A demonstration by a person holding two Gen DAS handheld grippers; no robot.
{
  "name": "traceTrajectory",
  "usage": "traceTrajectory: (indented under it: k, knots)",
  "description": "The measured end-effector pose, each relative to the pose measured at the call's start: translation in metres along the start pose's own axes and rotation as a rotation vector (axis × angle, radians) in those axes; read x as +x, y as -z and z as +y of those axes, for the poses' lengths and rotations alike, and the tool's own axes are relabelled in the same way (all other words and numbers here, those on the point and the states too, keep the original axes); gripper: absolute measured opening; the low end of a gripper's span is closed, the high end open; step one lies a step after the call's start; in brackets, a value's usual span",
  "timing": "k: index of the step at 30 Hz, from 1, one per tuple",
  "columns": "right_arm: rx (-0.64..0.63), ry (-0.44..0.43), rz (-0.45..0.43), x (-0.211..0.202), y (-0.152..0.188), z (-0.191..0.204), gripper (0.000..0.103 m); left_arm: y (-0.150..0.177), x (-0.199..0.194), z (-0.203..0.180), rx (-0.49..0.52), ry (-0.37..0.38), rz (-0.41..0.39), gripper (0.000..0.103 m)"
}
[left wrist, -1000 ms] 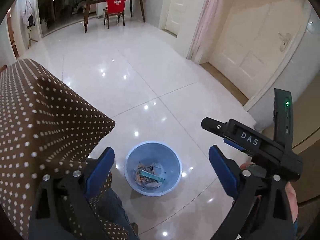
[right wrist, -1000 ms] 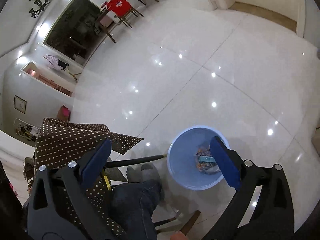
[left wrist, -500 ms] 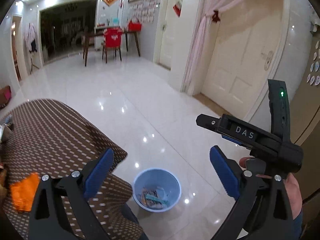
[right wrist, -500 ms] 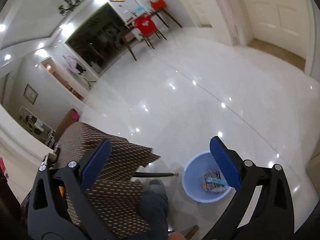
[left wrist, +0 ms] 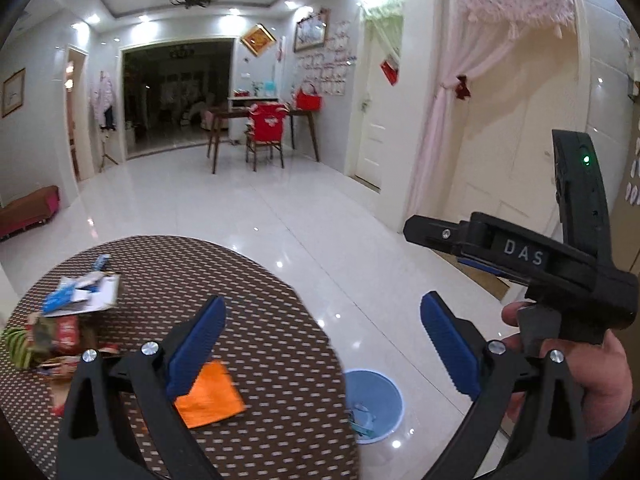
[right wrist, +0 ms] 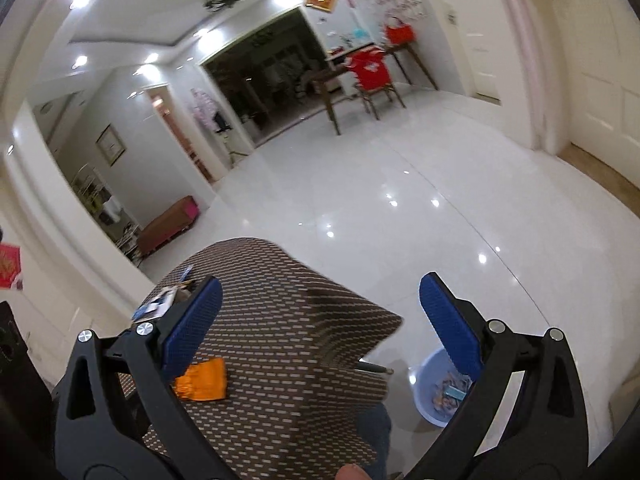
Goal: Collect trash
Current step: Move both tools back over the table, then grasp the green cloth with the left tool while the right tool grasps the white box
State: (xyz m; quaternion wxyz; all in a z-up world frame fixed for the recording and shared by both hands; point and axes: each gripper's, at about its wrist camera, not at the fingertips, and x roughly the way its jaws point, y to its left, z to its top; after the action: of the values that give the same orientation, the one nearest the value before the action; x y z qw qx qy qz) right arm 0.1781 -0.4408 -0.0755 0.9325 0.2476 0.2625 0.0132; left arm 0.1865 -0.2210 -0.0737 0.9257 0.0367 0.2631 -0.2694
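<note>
Brown cloth with pale dashes covers the round desk that we see through the left wrist camera. Our left gripper hovers above its near edge with the jaws spread wide and nothing between them. An orange wrapper lies flat on the cloth, partly behind the left blue pad. Further left on the desk sits a heap of trash: white and blue papers, red packets, something green-striped. Down on the white tiled floor, just beside the desk edge, stands the blue bin with a few scraps inside. To the right, a hand grips our right gripper, seen from the side; from here we cannot tell how its jaws stand.

From the right wrist camera, the right gripper shows its jaws wide apart and empty, above the desk. The orange wrapper rests on the cloth just beside the left pad. Some blue and white papers lie at the far rim. The blue bin stands on the floor to the right, partly hidden by the right pad, with wrappers in it.
</note>
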Motion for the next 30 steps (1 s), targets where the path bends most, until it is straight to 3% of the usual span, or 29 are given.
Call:
traceTrajectory:
  k: [16, 30]
  knots:
    - [-0.215, -0.144, 0.106, 0.072, 0.018, 0.152, 0.097, 0.003, -0.066, 0.130, -0.127, -0.209, -0.091, 0.096]
    - [-0.276, -0.213, 0.255, 0.157, 0.040, 0.211, 0.097, 0.031, -0.089, 0.263, -0.244, -0.416, -0.065, 0.096]
